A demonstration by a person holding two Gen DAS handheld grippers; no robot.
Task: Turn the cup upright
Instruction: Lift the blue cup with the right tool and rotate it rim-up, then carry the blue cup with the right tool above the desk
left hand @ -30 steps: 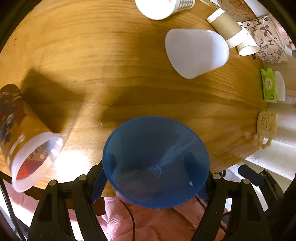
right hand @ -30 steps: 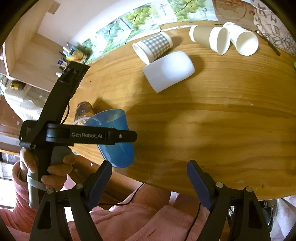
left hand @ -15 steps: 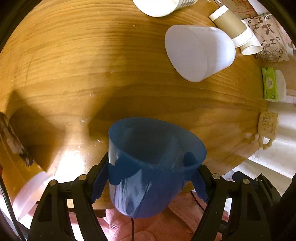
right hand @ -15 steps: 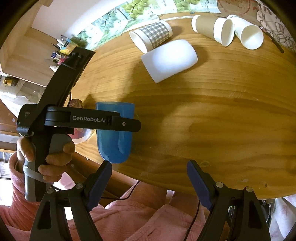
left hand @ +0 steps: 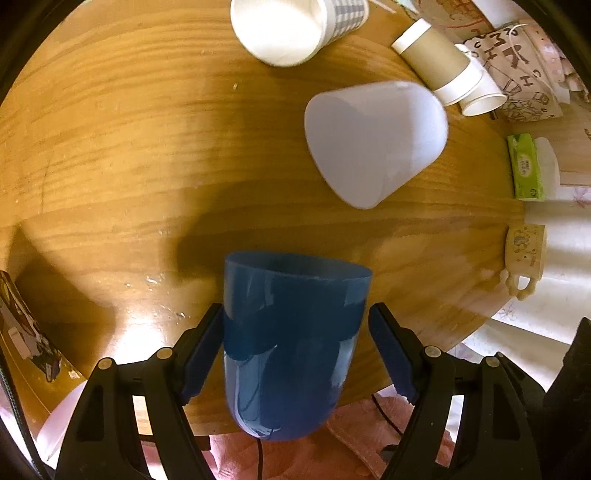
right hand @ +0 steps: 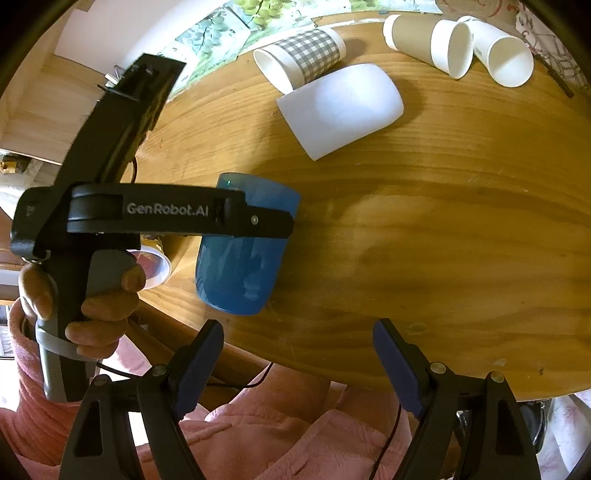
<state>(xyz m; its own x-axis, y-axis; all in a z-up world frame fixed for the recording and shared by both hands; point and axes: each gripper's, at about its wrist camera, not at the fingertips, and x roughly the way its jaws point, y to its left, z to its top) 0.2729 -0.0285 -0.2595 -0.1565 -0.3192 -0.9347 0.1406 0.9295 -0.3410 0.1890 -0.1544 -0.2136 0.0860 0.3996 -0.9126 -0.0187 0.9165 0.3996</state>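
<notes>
A translucent blue plastic cup sits between the fingers of my left gripper, which is shut on its sides. The cup is nearly upright, mouth up, held at the near edge of the round wooden table. In the right wrist view the blue cup hangs under the left gripper, its base near the table edge. My right gripper is open and empty, over the near table edge, to the right of the cup.
A frosted white cup lies on its side mid-table. A checked paper cup, a brown paper cup and a white paper cup lie beyond it. A printed clear cup lies at the left edge. A green packet is at right.
The left gripper has turned the blue cup from mouth-toward-camera to nearly upright and carried it forward over the table edge. The right gripper has barely moved.
</notes>
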